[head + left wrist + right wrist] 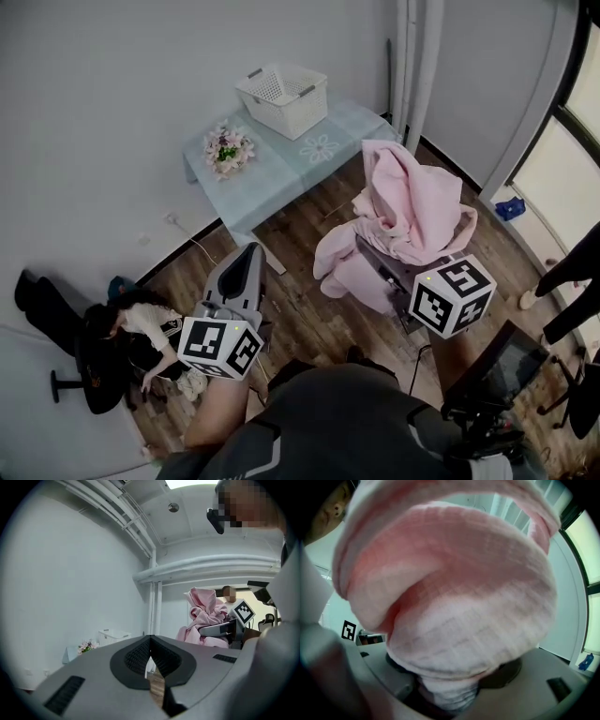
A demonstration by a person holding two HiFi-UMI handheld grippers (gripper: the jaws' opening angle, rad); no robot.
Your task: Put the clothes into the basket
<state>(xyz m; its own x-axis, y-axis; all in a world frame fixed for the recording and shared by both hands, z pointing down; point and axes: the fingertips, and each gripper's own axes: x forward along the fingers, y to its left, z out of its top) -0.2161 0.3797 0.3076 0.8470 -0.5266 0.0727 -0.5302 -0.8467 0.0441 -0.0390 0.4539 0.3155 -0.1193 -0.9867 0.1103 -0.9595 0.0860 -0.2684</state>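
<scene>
A pink garment (405, 216) hangs bunched over my right gripper (375, 258), which is shut on the cloth. In the right gripper view the pink garment (454, 597) fills almost the whole picture and a fold of it is pinched between the jaws (450, 695). My left gripper (246, 272) is held at the lower left, shut with nothing in it; its jaws meet in the left gripper view (151, 660). The white basket (283, 97) stands on the far end of a pale blue table (281, 169), well beyond both grippers.
A bunch of flowers (227, 148) lies on the table's left part. A person (131, 333) sits on the wooden floor at the left by a dark stool. A cable runs along the wall. Someone's legs (572, 281) and windows are at the right.
</scene>
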